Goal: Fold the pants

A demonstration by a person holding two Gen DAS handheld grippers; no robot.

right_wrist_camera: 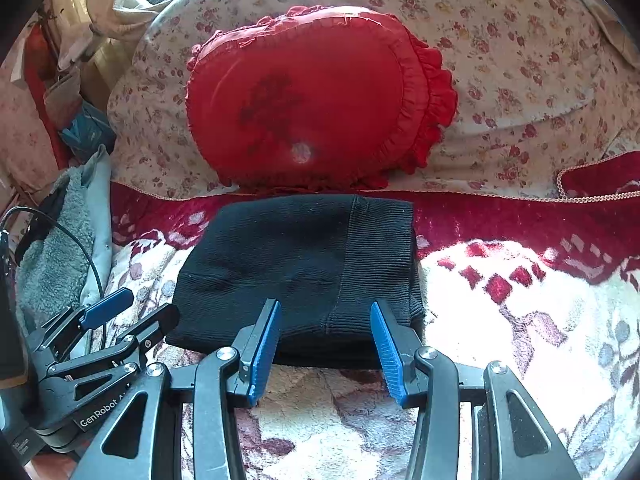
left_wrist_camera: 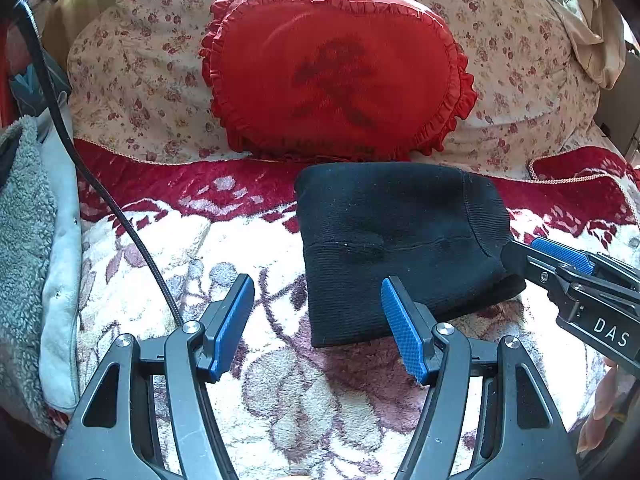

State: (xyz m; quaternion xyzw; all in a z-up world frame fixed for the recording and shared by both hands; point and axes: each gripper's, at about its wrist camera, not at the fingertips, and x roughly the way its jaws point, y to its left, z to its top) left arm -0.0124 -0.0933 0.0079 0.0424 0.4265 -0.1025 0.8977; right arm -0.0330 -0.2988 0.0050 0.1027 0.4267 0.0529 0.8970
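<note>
Already the black pants [right_wrist_camera: 296,276] are seen folded into a compact rectangular bundle, laid flat on the floral fleece blanket [right_wrist_camera: 520,312], just in front of the red heart-shaped cushion [right_wrist_camera: 312,96]; the ribbed waistband [right_wrist_camera: 380,264] is turned to the bundle's right side. Layers are stacked at the near edge, so the folding is judged finished or nearly so, the packet being left square where it can be pressed or lifted. The right gripper [right_wrist_camera: 325,344] is held spread at the near edge of the bundle, blue pads [right_wrist_camera: 264,348] apart and nothing pinched between them; contact with the cloth cannot be told. The left gripper [left_wrist_camera: 318,326] is likewise held wide, its right pad over the bundle's near left corner, gripping nothing. Both tongs are probably parked low and close for a final tidy or release. Behind the cushion a flowered pillow [left_wrist_camera: 132,76] is propped. A black cable [left_wrist_camera: 100,192] is trailed across the blanket beside a grey fleece garment [left_wrist_camera: 24,240]. Writing read: "DAS" on the right gripper's body in the left view; "GenRobot" on the left gripper's body in the right view, the rest cut off.
</note>
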